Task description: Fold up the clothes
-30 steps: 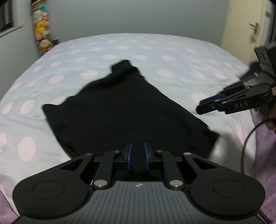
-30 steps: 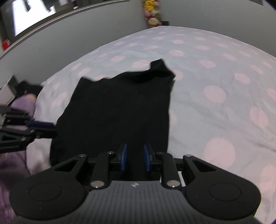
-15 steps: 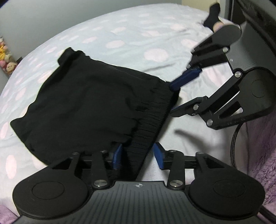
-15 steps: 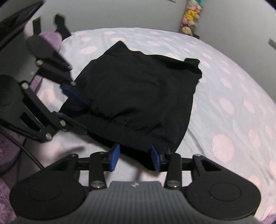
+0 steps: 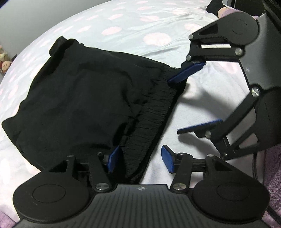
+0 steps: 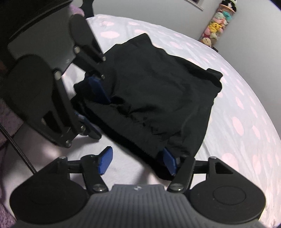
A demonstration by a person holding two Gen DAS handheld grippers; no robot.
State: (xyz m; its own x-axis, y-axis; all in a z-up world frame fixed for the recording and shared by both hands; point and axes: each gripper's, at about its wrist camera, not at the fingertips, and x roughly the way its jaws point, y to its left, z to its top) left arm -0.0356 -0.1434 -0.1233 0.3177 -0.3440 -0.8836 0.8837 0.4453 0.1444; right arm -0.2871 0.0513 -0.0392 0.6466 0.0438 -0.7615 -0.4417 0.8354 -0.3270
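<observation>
Pale bedsheet (image 5: 133,31) dotted with pink spots covers the bed, which meets a grey wall (image 6: 158,10); a tall holder of soft toys (image 6: 217,22) stands by the wall past the bed's far corner. On the sheet lies a black garment (image 5: 75,98), folded over itself, its ribbed waistband (image 5: 149,122) running along the near edge of the bed. The left gripper (image 5: 139,158) sits at one end of that band; its jaws are opening, the band lies between the blue pads, and neither pad presses it. The right gripper (image 6: 137,160) is at the band's other end, jaws also opening, with the cloth draped over one pad and free of the other. A purple fleece sleeve (image 5: 274,168) shows by the bed's near edge.
</observation>
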